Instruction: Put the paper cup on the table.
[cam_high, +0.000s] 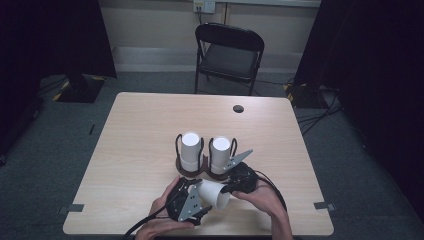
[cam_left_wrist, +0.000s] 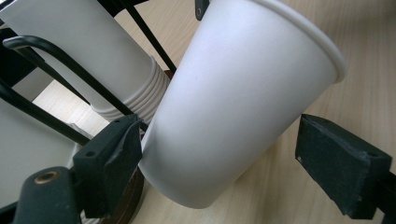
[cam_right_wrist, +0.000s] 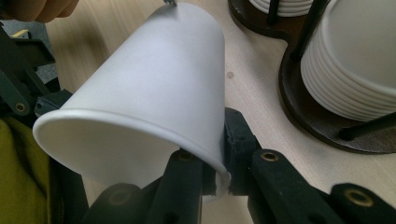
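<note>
While pinched at its rim by the right tongs (cam_right_wrist: 215, 179), paper cup (cam_high: 214, 194) hung tilted over the desk (cam_high: 135, 130); light, crushable. Left tongs (cam_left_wrist: 219, 158) open around its base.

On the pale wooden surface (cam_high: 135, 130), two stacks of white cups (cam_high: 190, 150) stand side by side in a dark wire holder (cam_high: 187, 172). Just in front of it, the right gripper (cam_high: 235, 186) pinches the rim of a tilted paper cup (cam_high: 214, 193), while the left gripper (cam_high: 192, 192) sits at the cup's base. A black folding chair (cam_high: 229, 52) stands beyond the surface.
</note>
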